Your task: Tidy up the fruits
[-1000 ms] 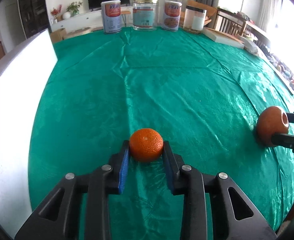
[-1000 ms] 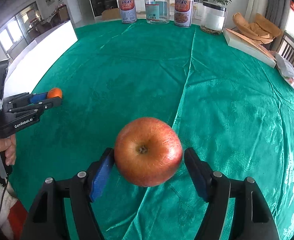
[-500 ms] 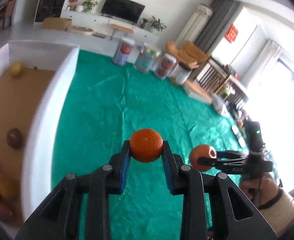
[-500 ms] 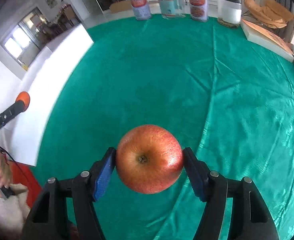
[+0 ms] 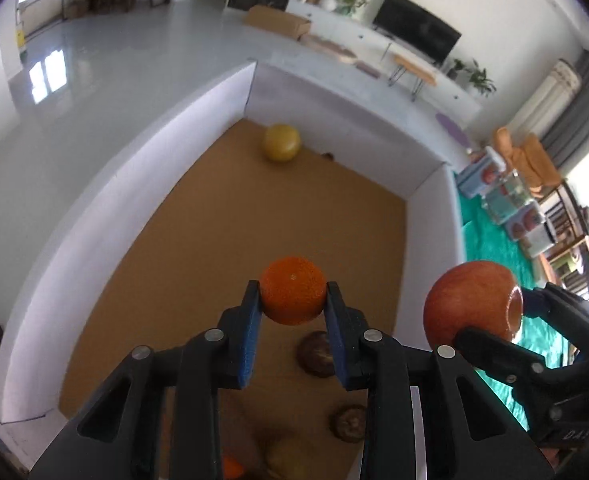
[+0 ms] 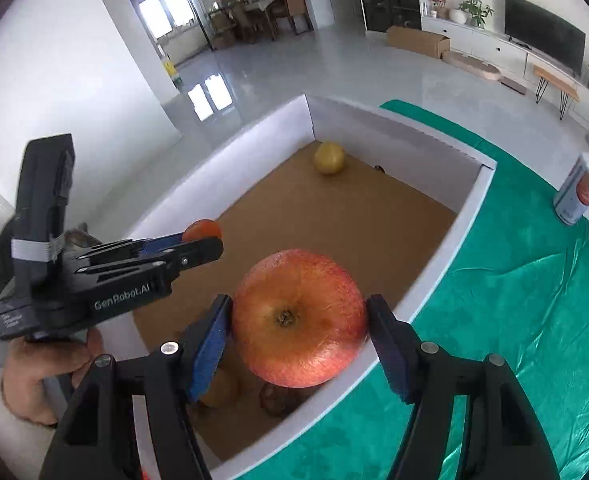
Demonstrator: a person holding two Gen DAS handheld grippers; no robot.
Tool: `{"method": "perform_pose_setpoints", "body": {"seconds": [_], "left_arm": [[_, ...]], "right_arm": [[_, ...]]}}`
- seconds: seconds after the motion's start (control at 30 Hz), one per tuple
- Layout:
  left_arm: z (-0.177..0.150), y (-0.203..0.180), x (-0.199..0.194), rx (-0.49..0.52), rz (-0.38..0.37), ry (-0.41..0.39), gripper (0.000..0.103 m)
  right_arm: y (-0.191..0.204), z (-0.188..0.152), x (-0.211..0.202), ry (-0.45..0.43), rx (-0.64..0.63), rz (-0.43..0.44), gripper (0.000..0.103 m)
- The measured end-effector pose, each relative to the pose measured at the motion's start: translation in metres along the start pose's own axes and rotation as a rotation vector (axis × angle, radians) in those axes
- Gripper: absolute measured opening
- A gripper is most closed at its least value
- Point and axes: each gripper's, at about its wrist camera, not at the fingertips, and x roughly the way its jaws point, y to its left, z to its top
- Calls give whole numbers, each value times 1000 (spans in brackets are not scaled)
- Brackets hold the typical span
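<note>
Over the white box point(image 5: 430, 216), left gripper point(image 5: 293, 308) clamps a tangerine point(image 5: 293, 295), right gripper point(image 6: 299, 322) at 3 o'clock clamps an apple point(image 6: 299, 318); several fruits already inside, both held ones unreleased.

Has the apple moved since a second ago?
Yes. The apple, gripped by the right tongs, went from above the green tablecloth leftward to over the white box.

A TV point(image 6: 544, 28) is sitting at one o'clock, a carton point(image 6: 418, 41) lying at twelve, cans point(image 6: 580, 194) standing on green cloth point(image 6: 514, 288) at three
</note>
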Motion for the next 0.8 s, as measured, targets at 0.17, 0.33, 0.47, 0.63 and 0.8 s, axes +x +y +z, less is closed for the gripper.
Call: {"method": "perform_pose_setpoints", "body": {"seconds": [0.17,0.33,0.47,0.63,0.8], "left_arm": [[0,18,40,-58,49,68,35],[-6,9,12,17,76,-33,64],[-13,-12,-50,135,114,-188,90],[-48,-44,-122,286,261,-355,100],[-102,-36,-144,147,451,-423,103]], "right_arm": [[0,-3,51,92,-9,-104,68],[-5,-8,19,-37,63,-89,81],[2,-13,-49,-185,78,-98,98],[17,-50,-114,-226,75,-89,103],[27,-94,-121,-166,141,-71,103]]}}
